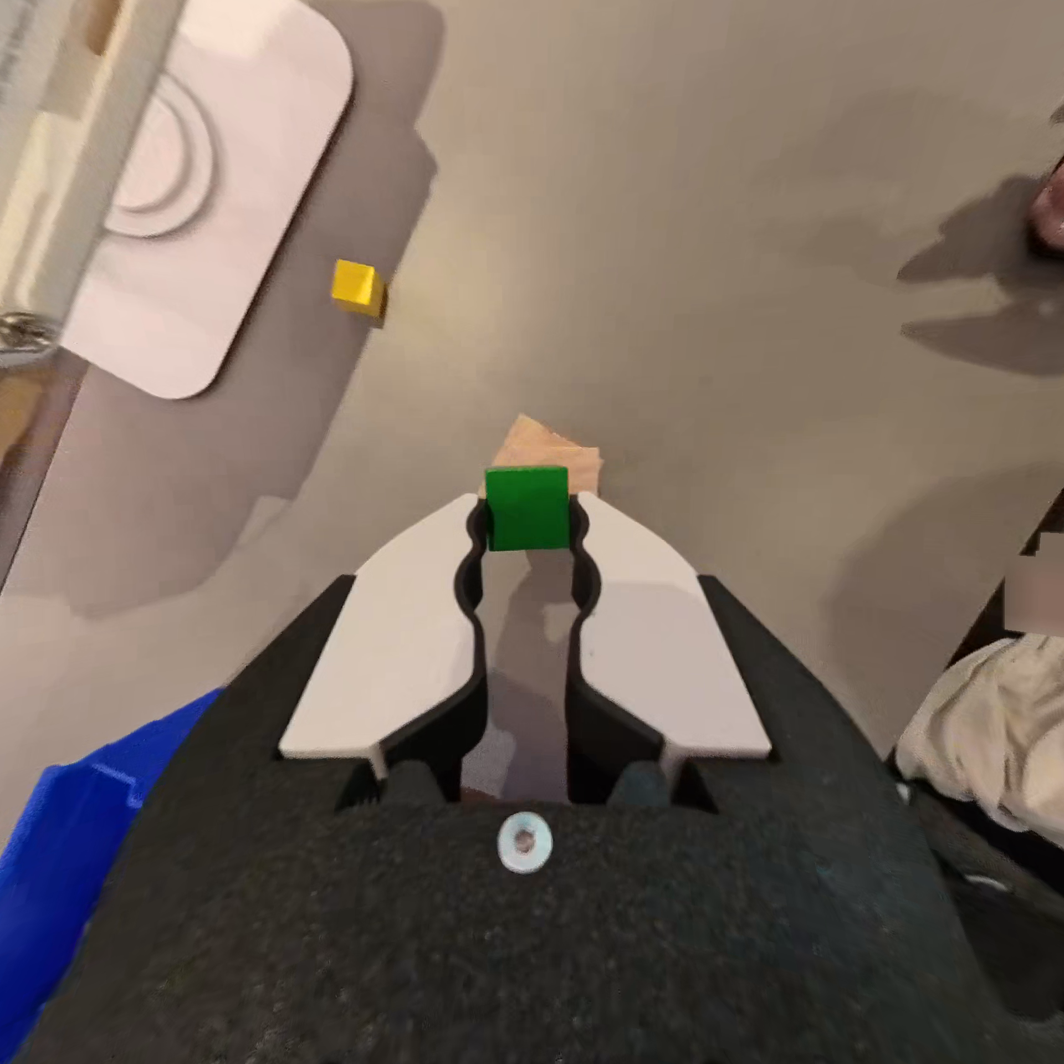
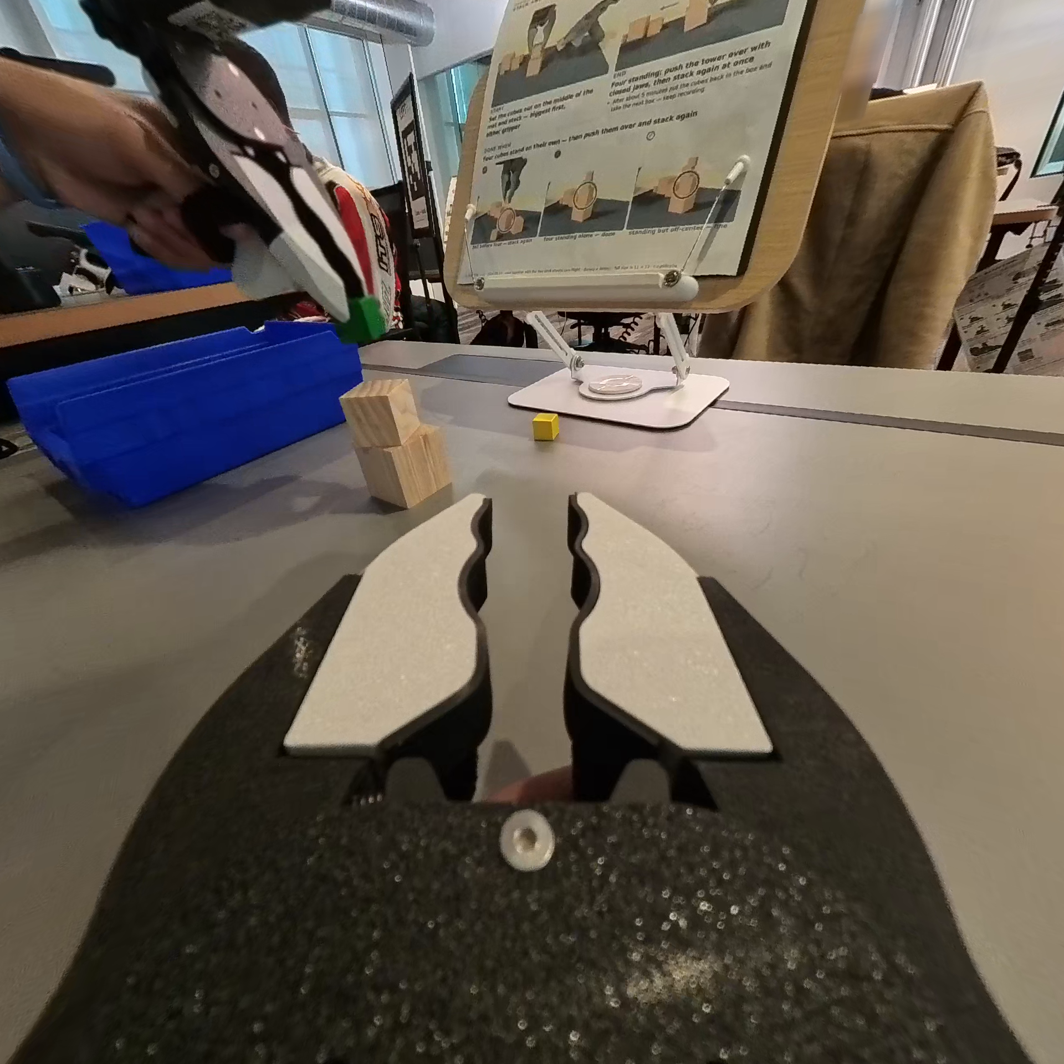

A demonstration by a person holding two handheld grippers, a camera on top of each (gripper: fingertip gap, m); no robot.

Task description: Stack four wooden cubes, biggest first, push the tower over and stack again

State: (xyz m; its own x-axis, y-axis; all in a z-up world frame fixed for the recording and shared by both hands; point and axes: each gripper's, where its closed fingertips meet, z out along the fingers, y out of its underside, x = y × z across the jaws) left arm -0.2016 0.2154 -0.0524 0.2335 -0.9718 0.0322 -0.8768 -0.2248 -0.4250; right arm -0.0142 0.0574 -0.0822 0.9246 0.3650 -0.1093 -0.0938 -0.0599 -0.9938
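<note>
My left gripper (image 1: 527, 509) is shut on a green cube (image 1: 527, 506) and holds it in the air above a two-cube wooden stack. In the right wrist view the left gripper (image 2: 358, 315) and its green cube (image 2: 361, 320) hang a short way above the stack: a smaller plain wood cube (image 2: 380, 411) sits skewed on a bigger plain wood cube (image 2: 406, 469). In the left wrist view only the top of the stack (image 1: 547, 452) shows past the green cube. A small yellow cube (image 2: 545, 426) lies alone on the table, also seen in the left wrist view (image 1: 357, 295). My right gripper (image 2: 529, 509) is open and empty, low over the table.
A blue bin (image 2: 184, 403) stands at the left of the stack. A white stand base (image 2: 619, 397) holds an instruction board (image 2: 633, 149) behind the yellow cube. A person's hand (image 2: 115, 190) holds the left gripper. The table (image 2: 806, 547) is grey. Tip to tip, the grippers are about 25 centimeters apart.
</note>
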